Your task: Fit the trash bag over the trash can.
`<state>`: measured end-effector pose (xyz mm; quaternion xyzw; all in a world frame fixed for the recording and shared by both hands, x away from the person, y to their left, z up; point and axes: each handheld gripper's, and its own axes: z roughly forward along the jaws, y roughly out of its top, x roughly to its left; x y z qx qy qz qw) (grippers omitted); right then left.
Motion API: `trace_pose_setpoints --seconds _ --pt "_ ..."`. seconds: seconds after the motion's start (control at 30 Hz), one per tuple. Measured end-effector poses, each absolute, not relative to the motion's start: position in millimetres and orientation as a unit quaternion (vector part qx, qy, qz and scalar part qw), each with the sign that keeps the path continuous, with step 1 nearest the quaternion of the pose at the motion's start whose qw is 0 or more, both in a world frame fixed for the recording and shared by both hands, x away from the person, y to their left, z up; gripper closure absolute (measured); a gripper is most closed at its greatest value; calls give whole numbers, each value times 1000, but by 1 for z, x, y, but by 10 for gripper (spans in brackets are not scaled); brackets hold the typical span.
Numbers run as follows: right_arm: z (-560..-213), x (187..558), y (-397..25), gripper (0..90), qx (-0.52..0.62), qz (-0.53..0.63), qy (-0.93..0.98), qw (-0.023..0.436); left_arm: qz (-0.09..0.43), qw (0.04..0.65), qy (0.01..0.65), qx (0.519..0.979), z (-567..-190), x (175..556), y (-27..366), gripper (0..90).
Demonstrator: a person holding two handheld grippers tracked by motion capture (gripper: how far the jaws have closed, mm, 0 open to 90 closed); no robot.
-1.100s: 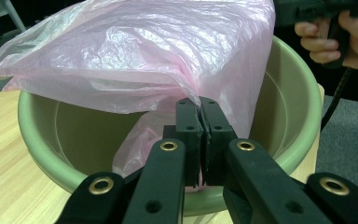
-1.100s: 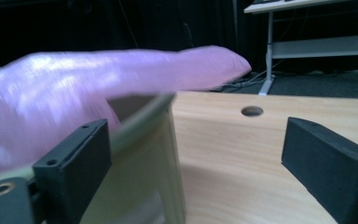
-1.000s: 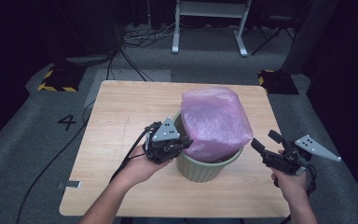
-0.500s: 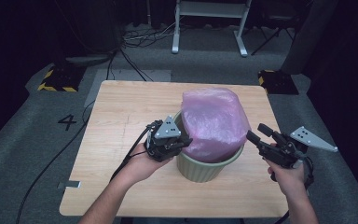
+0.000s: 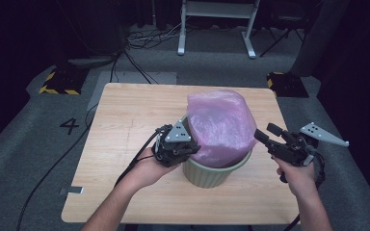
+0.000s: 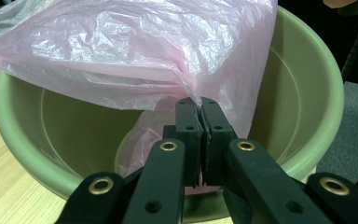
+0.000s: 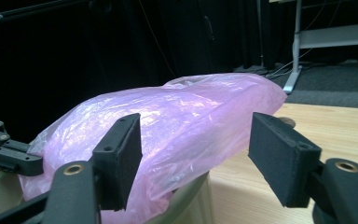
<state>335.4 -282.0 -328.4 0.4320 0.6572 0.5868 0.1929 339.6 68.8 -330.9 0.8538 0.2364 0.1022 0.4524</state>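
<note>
Two grippers in my charge, one thing between them: a crumpled translucent pink plastic bag [image 5: 220, 126] billowing out of a pale green round plastic tub [image 5: 215, 172] that stands on the light wooden table [image 5: 125, 120], nearer its front edge than its back and a little toward its right edge.

Item, left gripper [image 6: 200, 122]: at the tub's left rim, jaws pressed together with a fold of the pink film pinched between the pads; in the left gripper view the bag's edge runs up and away from that pinch while the rest drapes across the tub's mouth.

Item, right gripper [image 7: 193, 149]: held off the tub's right side, jaws spread wide and gripping nothing; in the right gripper view the bag's swollen flank lies straight ahead between the two pads, not yet touched, the tub's rim just below it.

Item, the relation that governs what comes next, by my reading: the bag's free side lies directly in front of the right gripper, toward the table's left, with its bulk stretched roughly left to right across the tub. The left gripper is already engaged, so the right is the one to advance and take the opposite edge
</note>
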Motion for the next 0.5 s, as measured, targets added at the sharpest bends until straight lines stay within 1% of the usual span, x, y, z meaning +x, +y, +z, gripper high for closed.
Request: trace_pose_setpoints --seconds 0.03,0.13,0.27,0.3,0.37,0.4,0.43,0.5 --pt "-329 336 -281 359 432 586 659 189 101 449 239 855 -331 340 69 874" --pt "-332 337 -276 407 431 575 672 179 102 453 238 853 -331 340 69 873" --pt "-338 340 -269 519 435 562 683 168 100 453 239 853 -333 340 69 866" --pt "-340 339 -267 584 432 563 685 165 99 454 240 852 -334 340 69 859" --pt "-340 338 -262 684 422 559 694 169 95 456 240 852 -334 342 70 844" --pt "-341 338 -259 720 413 558 699 171 95 457 242 851 -334 342 70 830" --pt "-341 337 -257 766 404 557 705 173 91 458 243 850 -334 343 71 792" --pt "-341 335 -251 817 388 557 713 178 90 462 247 847 -334 343 72 758"
